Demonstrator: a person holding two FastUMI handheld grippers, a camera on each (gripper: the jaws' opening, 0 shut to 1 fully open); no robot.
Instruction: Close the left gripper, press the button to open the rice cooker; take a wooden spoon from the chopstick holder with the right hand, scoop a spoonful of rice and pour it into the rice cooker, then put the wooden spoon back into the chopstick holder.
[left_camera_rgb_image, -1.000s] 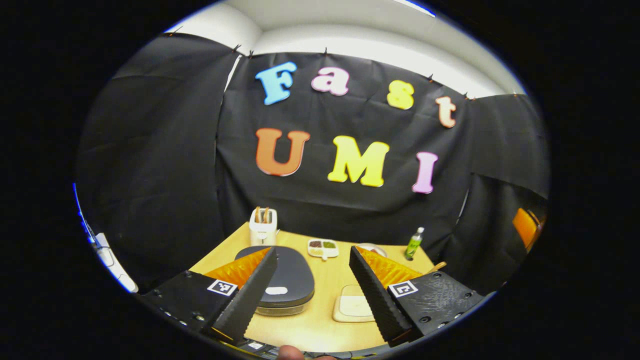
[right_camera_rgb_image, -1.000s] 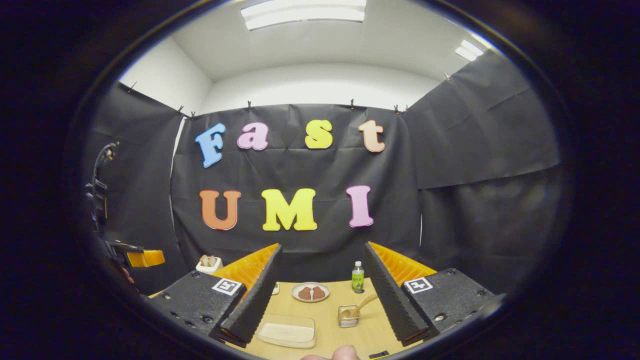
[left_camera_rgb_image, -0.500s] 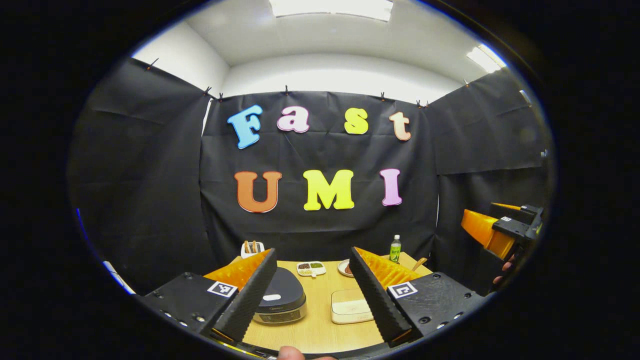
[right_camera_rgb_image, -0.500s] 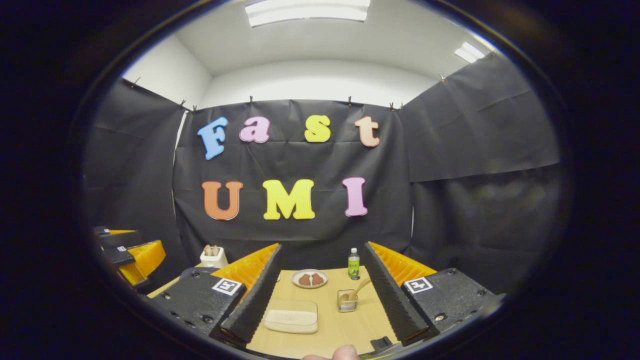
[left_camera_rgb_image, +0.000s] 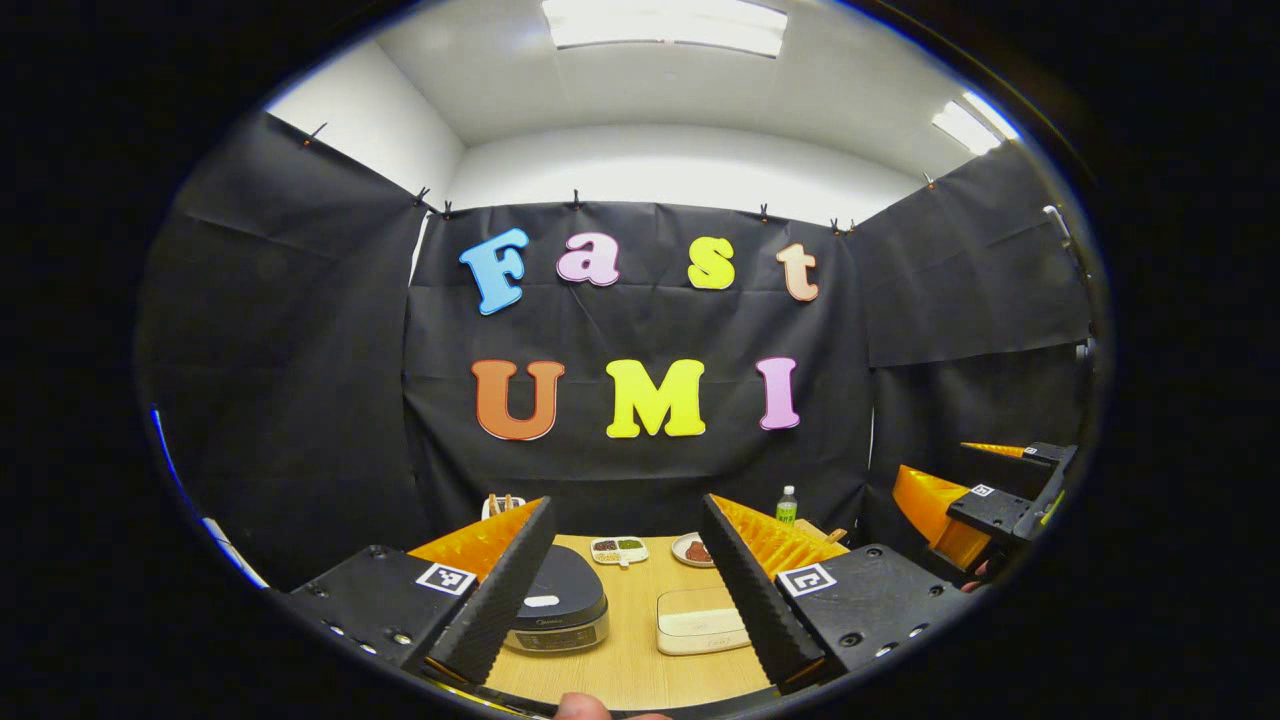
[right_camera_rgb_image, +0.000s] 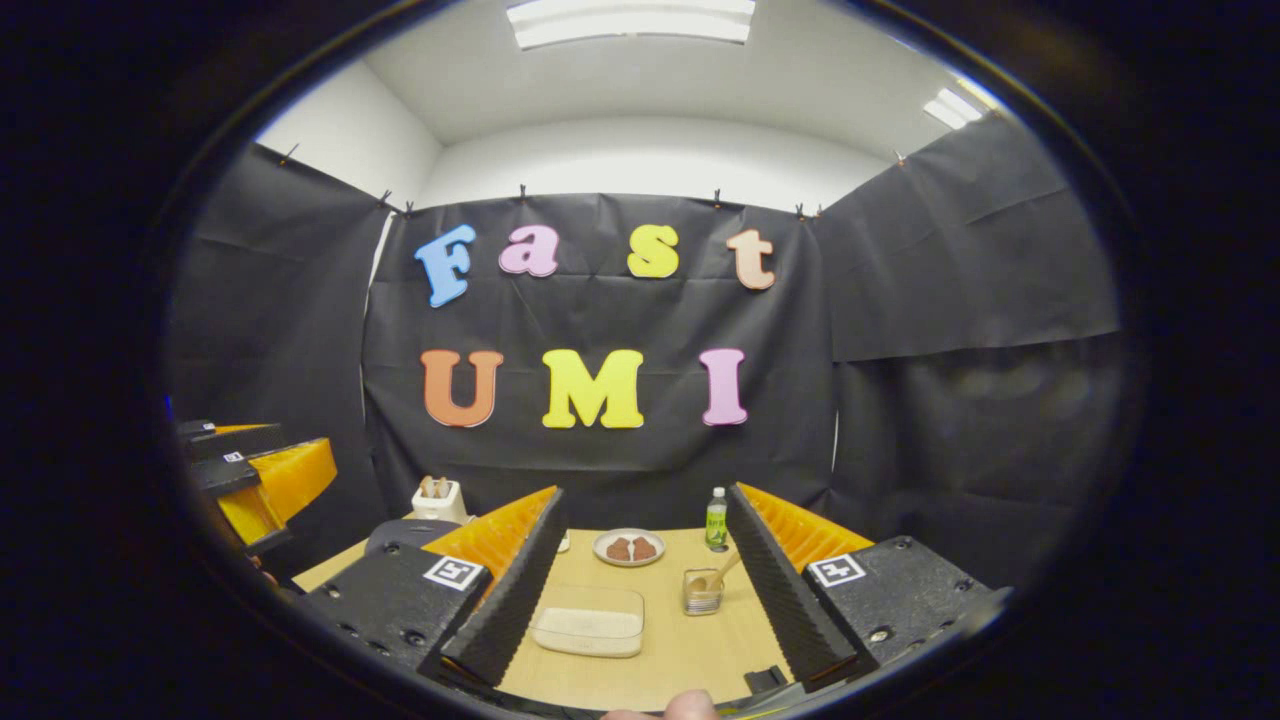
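While above the table (left_camera_rgb_image: 630, 660), both grippers' fingers wide apart, empty; rice cooker (left_camera_rgb_image: 560, 605) lid down.

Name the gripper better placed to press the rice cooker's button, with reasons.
Left. The rice cooker, lid down, sits just ahead of the left gripper, beside its left finger. The right gripper faces the rice tray and chopstick holder.

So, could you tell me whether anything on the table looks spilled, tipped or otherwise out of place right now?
Nothing stands out. The dark grey rice cooker sits shut and level, the clear rectangular tray of white rice lies flat with no grains around it, and the wooden spoon leans in its small clear chopstick holder. The green bottle stands upright.
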